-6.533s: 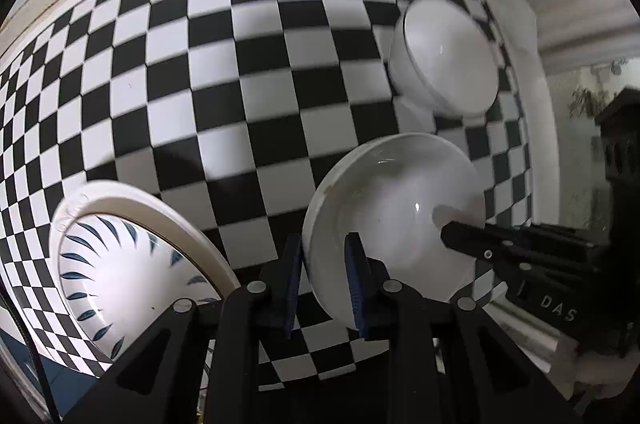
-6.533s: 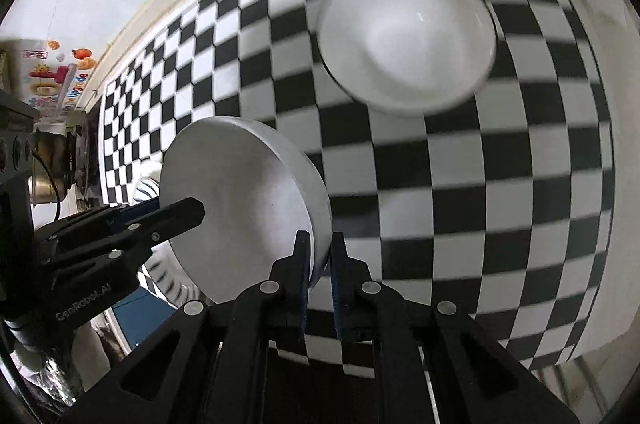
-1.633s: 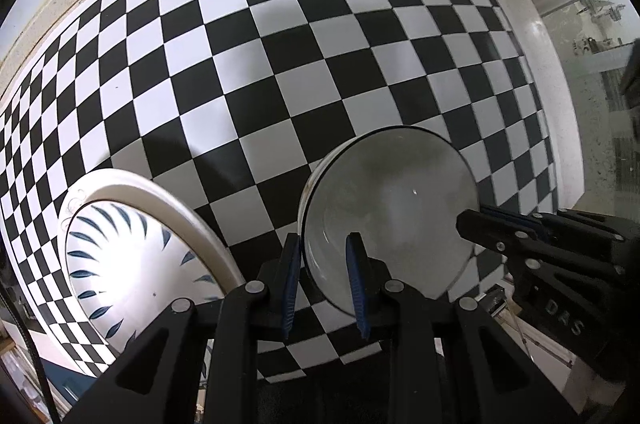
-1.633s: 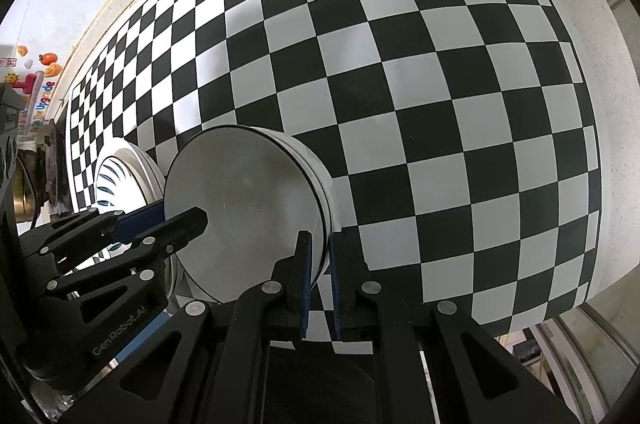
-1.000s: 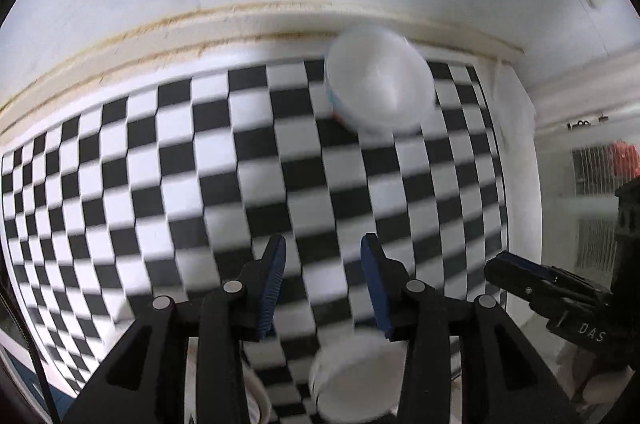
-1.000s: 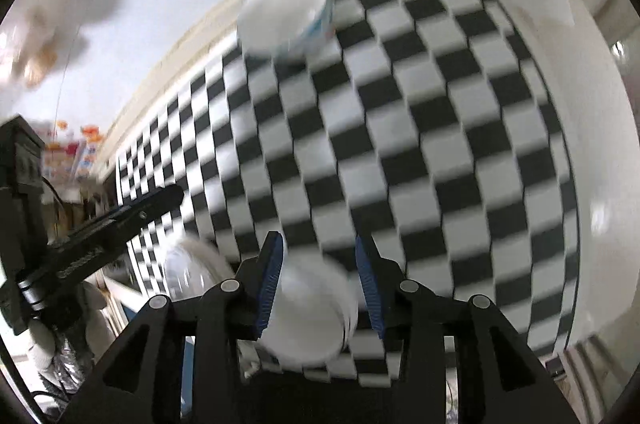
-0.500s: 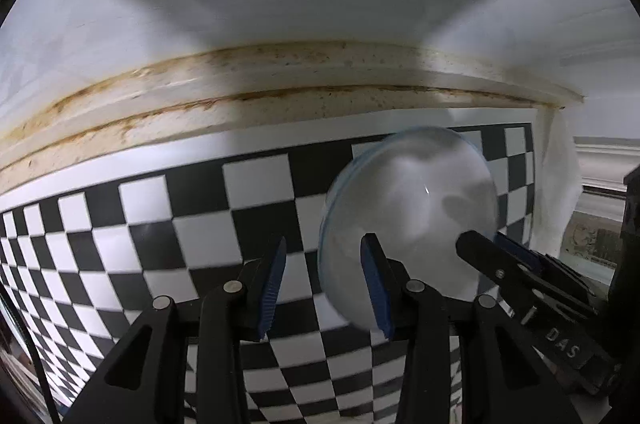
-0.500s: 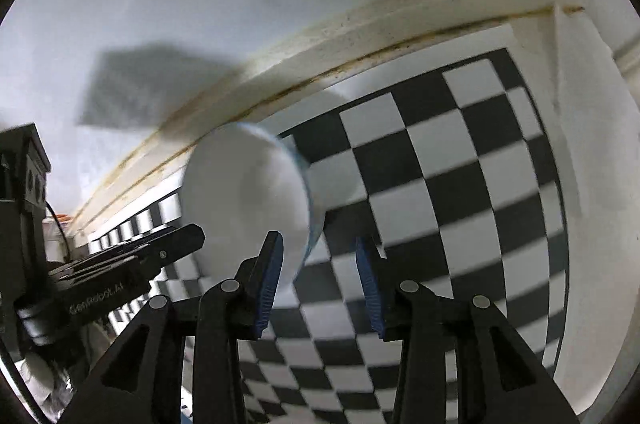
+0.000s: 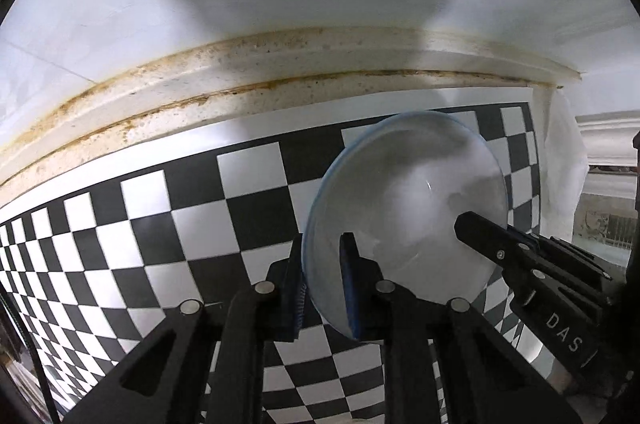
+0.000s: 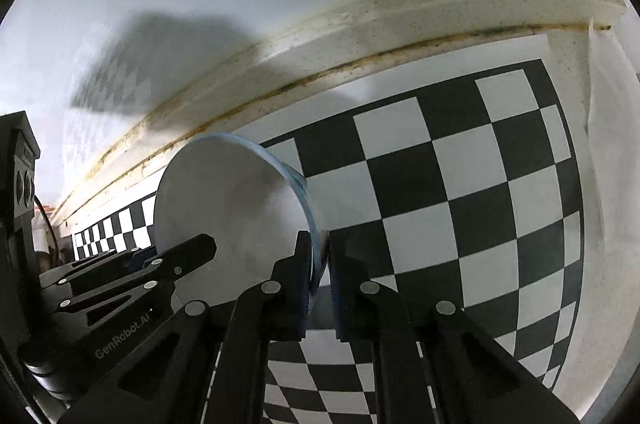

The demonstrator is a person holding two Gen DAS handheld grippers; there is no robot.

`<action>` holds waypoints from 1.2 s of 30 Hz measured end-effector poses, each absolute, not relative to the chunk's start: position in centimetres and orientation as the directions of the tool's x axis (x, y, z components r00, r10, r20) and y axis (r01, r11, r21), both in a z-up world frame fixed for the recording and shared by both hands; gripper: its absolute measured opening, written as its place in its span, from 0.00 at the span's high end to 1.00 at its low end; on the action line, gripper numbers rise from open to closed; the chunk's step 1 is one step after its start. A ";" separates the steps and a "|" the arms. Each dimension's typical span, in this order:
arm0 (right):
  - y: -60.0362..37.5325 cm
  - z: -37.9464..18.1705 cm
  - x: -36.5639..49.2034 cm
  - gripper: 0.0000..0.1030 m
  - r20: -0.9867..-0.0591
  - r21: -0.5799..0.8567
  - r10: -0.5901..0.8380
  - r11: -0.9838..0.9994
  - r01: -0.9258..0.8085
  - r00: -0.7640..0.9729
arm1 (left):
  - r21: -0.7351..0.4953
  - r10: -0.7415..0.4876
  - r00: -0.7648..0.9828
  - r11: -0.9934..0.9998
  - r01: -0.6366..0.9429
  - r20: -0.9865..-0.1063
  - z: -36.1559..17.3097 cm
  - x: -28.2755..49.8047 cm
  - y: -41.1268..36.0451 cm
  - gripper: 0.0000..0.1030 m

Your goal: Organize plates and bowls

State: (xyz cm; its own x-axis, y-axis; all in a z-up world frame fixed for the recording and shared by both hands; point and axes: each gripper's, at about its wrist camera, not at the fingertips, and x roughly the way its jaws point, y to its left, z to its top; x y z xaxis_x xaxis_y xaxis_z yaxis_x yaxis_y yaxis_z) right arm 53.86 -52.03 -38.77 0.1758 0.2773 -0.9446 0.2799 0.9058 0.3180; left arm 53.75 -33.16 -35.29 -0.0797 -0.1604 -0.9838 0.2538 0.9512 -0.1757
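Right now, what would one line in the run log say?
left gripper: shut on bowl rim | right gripper: shut on opposite rim | bowl: on checkered mat, near wall

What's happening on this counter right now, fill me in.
A person is working two handheld grippers on one blue-rimmed bowl near the back edge of the checkered mat. The left gripper is clamped on the rim at one side, and the right gripper is clamped on the opposite side. Whether the bowl has left the mat can't be told.
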 end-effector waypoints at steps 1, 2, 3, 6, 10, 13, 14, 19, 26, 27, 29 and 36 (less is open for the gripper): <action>-51.8 -38.4 53.7 0.90 -0.944 0.319 0.276 0.907 0.274 0.182 | -0.172 -0.160 -0.065 0.951 0.259 -0.985 -34.6 53.3 -33.0 0.86; -51.6 -38.0 53.4 0.90 -0.942 0.321 0.277 0.908 0.270 0.188 | -0.169 -0.161 -0.050 0.949 0.265 -0.986 -33.8 52.8 -33.0 0.86; -51.5 -37.5 53.0 0.90 -0.940 0.325 0.279 0.907 0.267 0.197 | -0.169 -0.165 -0.038 0.948 0.269 -0.986 -33.1 52.5 -32.9 0.86; -51.2 -35.7 51.5 0.90 -0.932 0.337 0.282 0.905 0.259 0.226 | -0.176 -0.182 -0.007 0.943 0.283 -0.983 -31.0 51.0 -32.7 0.86; -50.8 -33.1 48.8 0.90 -0.922 0.346 0.278 0.905 0.250 0.270 | -0.184 -0.202 0.027 0.932 0.314 -0.979 -28.1 48.2 -32.3 0.86; -50.3 -31.1 46.3 0.90 -0.916 0.344 0.268 0.907 0.241 0.298 | -0.189 -0.215 0.041 0.924 0.332 -0.976 -26.3 46.0 -31.4 0.86; -50.1 -30.5 45.6 0.90 -0.915 0.343 0.265 0.908 0.240 0.305 | -0.190 -0.219 0.048 0.920 0.341 -0.974 -25.6 45.1 -31.2 0.86; -49.6 -27.8 40.8 0.90 -0.905 0.345 0.255 0.909 0.235 0.340 | -0.196 -0.244 0.085 0.906 0.374 -0.966 -22.6 41.2 -30.2 0.86; -47.9 -25.7 33.4 0.90 -0.891 0.363 0.262 0.902 0.234 0.372 | -0.193 -0.258 0.114 0.895 0.402 -0.960 -20.1 35.9 -28.1 0.86; -47.5 -25.7 32.4 0.90 -0.890 0.365 0.263 0.901 0.233 0.373 | -0.190 -0.256 0.115 0.894 0.405 -0.960 -20.0 35.2 -28.0 0.86; -47.0 -25.7 30.5 0.90 -0.889 0.368 0.266 0.900 0.233 0.373 | -0.187 -0.253 0.113 0.893 0.410 -0.961 -20.0 33.7 -27.4 0.86; -45.2 -27.5 25.8 0.90 -0.895 0.375 0.283 0.895 0.241 0.344 | -0.186 -0.231 0.060 0.890 0.417 -0.971 -22.2 29.7 -26.0 0.86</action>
State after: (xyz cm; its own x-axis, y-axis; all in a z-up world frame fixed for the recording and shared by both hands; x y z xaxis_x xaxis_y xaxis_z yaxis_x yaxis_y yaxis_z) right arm 25.84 -45.23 -27.53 0.3439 0.2828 -0.8954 0.2412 0.8950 0.3753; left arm 29.73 -26.05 -22.23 0.0597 -0.2305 -0.9712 0.4168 0.8899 -0.1856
